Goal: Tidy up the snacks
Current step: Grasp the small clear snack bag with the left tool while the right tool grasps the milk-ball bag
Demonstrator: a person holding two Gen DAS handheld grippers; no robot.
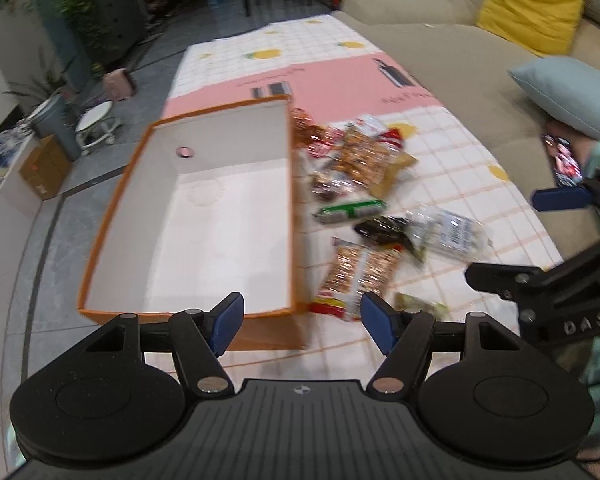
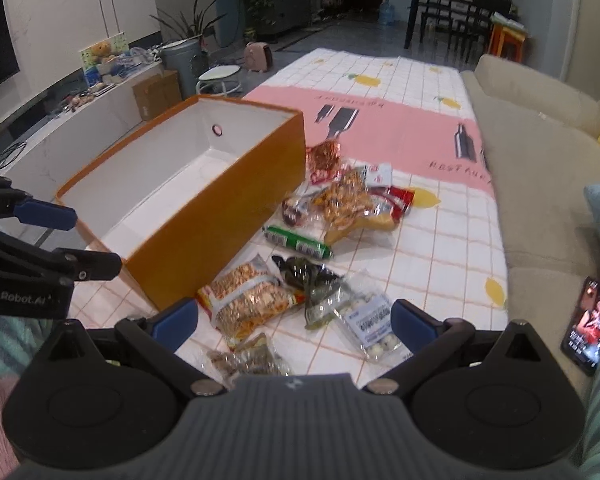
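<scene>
Left wrist view blurring the snack packets (image 1: 360,208) ahead-right of the left gripper (image 1: 302,320), jaws apart, holding nothing; orange box (image 1: 188,216) ahead-left. Right gripper (image 2: 294,320) gaping over packets, nearest packet partly hidden.

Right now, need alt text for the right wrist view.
An open orange box, white inside with nothing in it, sits on a checked tablecloth beside scattered snack packets. The right gripper hovers open above the nearest packets; a phone lies on the sofa.
</scene>
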